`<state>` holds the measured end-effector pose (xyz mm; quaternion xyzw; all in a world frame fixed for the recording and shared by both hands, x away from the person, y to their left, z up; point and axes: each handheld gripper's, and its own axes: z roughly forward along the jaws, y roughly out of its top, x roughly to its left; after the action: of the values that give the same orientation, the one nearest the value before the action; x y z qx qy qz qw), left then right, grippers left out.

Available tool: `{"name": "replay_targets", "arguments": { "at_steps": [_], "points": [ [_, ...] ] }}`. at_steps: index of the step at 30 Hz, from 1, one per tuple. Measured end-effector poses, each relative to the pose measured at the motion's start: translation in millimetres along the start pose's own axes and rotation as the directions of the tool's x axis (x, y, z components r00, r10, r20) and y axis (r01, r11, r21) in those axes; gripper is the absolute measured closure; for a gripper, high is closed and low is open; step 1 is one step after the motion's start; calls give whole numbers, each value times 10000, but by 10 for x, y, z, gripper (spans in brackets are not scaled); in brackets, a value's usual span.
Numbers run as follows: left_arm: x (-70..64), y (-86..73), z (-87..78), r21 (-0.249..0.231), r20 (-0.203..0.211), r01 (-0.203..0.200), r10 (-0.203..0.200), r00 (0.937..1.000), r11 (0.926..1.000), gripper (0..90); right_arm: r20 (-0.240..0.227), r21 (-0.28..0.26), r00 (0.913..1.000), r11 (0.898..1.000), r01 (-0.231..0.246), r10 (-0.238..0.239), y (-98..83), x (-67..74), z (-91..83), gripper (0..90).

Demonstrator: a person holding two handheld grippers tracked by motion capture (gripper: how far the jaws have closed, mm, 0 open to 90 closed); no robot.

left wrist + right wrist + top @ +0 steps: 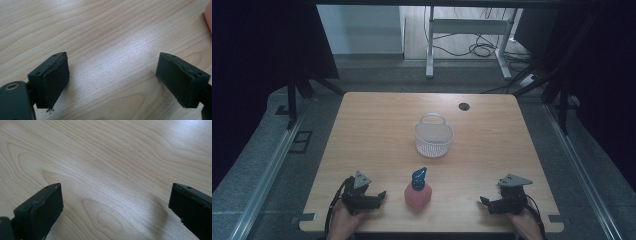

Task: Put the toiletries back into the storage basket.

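Pink plastic spray bottle with blue trigger head (417, 192) stands upright at desk's (377, 125) near edge, between both hands. Left gripper (381, 195) just beside it, bottle at its 3 o'clock; pink edge shows top right in left gripper view (209, 17). Right gripper (483, 201) well apart, bottle at its 9 o'clock. Left nearer, likelier to take it. Both sets of fingers spread wide, empty. White perforated plastic basket with handle (433, 136) at bottle's 12 o'clock, mid-desk.

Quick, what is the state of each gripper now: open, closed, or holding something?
Left gripper: open, jaws wide apart, holding nothing, over the bare table.
Right gripper: open, jaws wide apart, holding nothing.
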<state>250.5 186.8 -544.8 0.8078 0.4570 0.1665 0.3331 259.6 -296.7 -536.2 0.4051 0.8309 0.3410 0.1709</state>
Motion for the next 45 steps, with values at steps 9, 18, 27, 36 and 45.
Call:
{"name": "replay_targets", "arguments": {
  "at_steps": [9, 18, 27, 36, 45],
  "points": [
    [0, 0, 0, -3, 1, 3, -3, 10000, 10000, 113, -82, -119, 9999, 9999, 117, -118, 21, 21, -39, 0],
    [0, 0, 0, -7, 2, 7, -7, 10000, 10000, 113, -286, -280, 9993, 9994, 221, -229, 52, 47, -87, 0],
    [0, 0, 0, -3, 0, 2, -2, 10000, 10000, 113, -580, -382, 9976, 9987, 350, -372, 102, 117, -105, 0],
    [-1, 0, 0, -6, -2, 4, -4, 10000, 10000, 113, -939, -372, 9945, 9984, 431, -464, 157, 169, -140, 0],
    [-1, 0, 0, -4, -5, 2, -2, 10000, 10000, 113, -1103, -392, 9915, 9971, 654, -694, 226, 240, -177, 0]
  ]
}}
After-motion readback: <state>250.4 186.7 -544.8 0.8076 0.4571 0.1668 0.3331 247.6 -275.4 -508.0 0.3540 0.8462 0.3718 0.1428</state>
